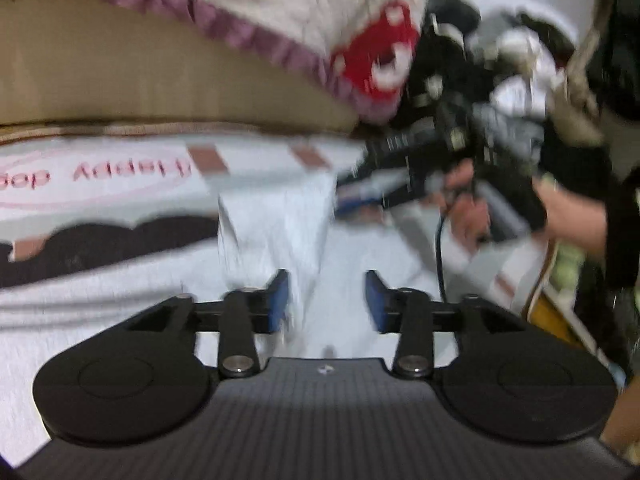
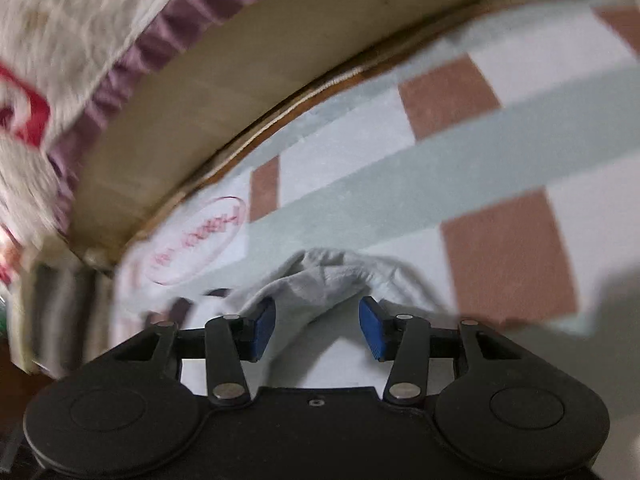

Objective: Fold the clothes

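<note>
The left gripper point(image 1: 326, 300), black with blue pads, stands with its jaws apart and nothing pinched; a raised fold of the pale grey soft cloth garment point(image 1: 276, 224) runs from its left pad toward 12 o'clock, brushing that pad at most. The right gripper point(image 2: 318, 322) is likewise parted, and a rumpled hump of the same grey cloth lies between and just beyond its pads, seemingly loose rather than clamped, though blur makes contact hard to judge. The garment rests on a white bed sheet with brown squares and a pink oval stamp point(image 2: 500, 248), with a beige headboard point(image 1: 140, 72) at 12 o'clock. Judging by the bunched, uneven cloth, folding looks only partly done: edges still need smoothing, and further folds probably remain.
</note>
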